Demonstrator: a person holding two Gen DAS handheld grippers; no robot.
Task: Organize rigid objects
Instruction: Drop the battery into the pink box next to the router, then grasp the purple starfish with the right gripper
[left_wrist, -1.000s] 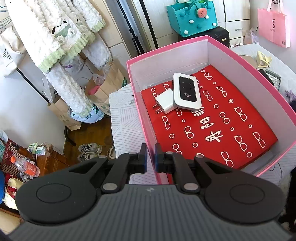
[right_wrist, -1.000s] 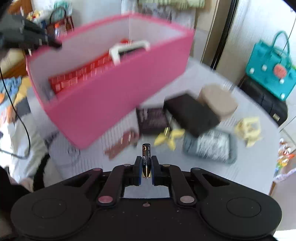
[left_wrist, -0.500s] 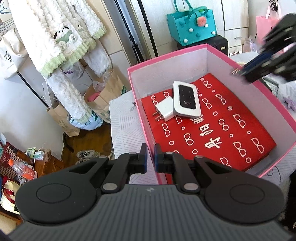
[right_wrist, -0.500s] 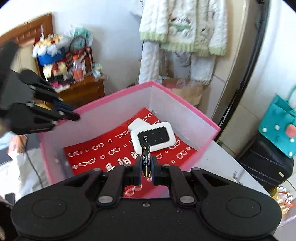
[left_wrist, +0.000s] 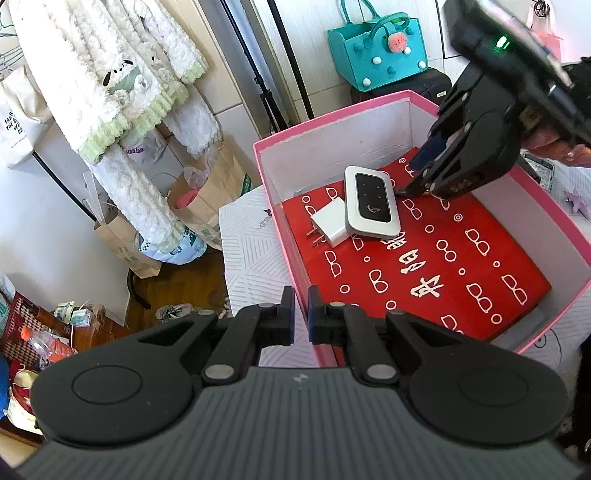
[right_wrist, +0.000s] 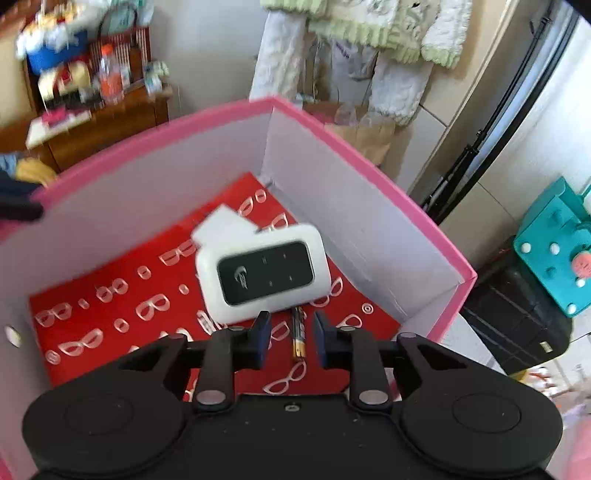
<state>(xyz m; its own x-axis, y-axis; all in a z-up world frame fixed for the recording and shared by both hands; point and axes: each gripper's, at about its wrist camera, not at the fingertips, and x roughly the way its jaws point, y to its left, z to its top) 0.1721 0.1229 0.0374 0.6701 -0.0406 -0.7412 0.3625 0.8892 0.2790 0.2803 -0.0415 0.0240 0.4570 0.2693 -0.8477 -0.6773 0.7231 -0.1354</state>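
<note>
A pink box with a red patterned lining holds a white pocket router and a white plug adapter. My left gripper is shut on the box's near wall. My right gripper is open inside the box, and a small black and gold battery lies on the lining between its fingers, just right of the router. In the left wrist view the right gripper hangs low over the far part of the box with the battery tip below it.
The box stands on a white table. A teal bag and black case sit behind it. Paper bags and hanging white coats are at the left, a cluttered wooden shelf beyond.
My right gripper carried the battery from over the table into the box, lowered beside the router and opened, letting go of the battery. My left gripper kept its hold on the box wall.
</note>
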